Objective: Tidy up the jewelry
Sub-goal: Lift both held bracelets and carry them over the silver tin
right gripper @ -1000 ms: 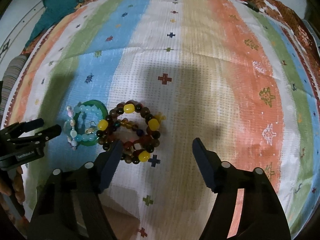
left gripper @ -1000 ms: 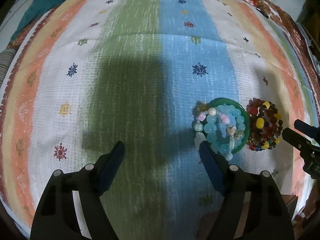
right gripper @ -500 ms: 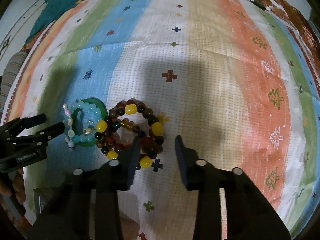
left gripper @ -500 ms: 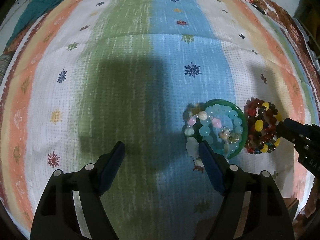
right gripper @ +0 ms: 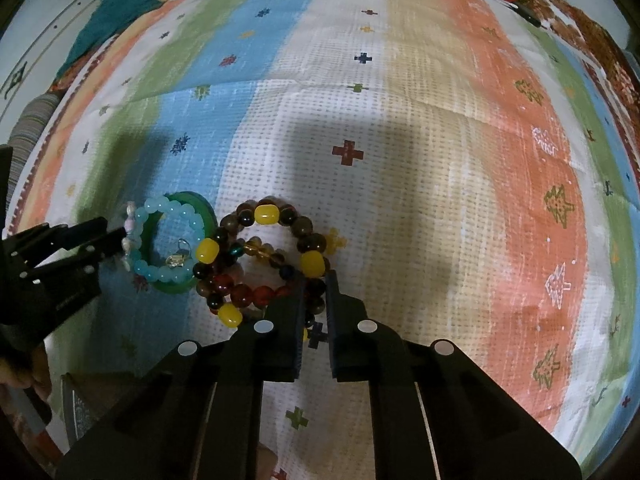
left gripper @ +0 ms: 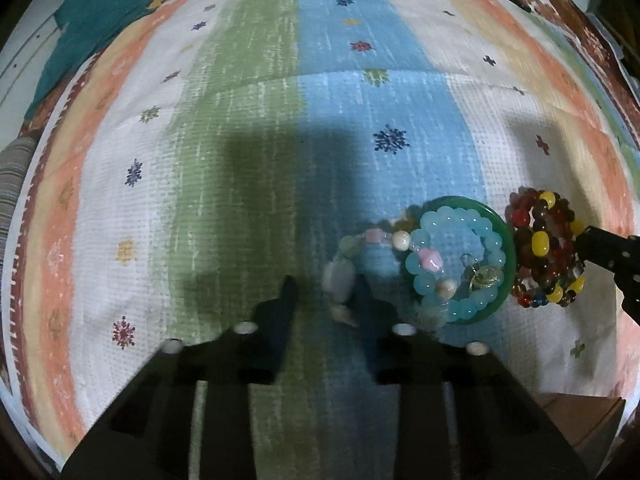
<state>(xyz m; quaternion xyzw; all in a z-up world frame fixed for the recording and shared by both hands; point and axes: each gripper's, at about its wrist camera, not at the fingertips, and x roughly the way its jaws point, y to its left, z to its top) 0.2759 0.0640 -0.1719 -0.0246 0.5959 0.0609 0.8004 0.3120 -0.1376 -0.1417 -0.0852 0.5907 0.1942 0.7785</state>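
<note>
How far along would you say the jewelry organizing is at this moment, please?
Nothing looks sorted yet: the bracelets lie bunched together on the striped woven cloth. In hand: the right gripper is shut on the brown, red and yellow beaded bracelet; the left gripper is closing on the pastel stone bracelet. The aqua bead bracelet and green bangle remain.

Your grippers: left and right, both matte black plastic, two flat tapered fingers each, pale round screw heads behind the fingers, slotted cutouts further back.
</note>
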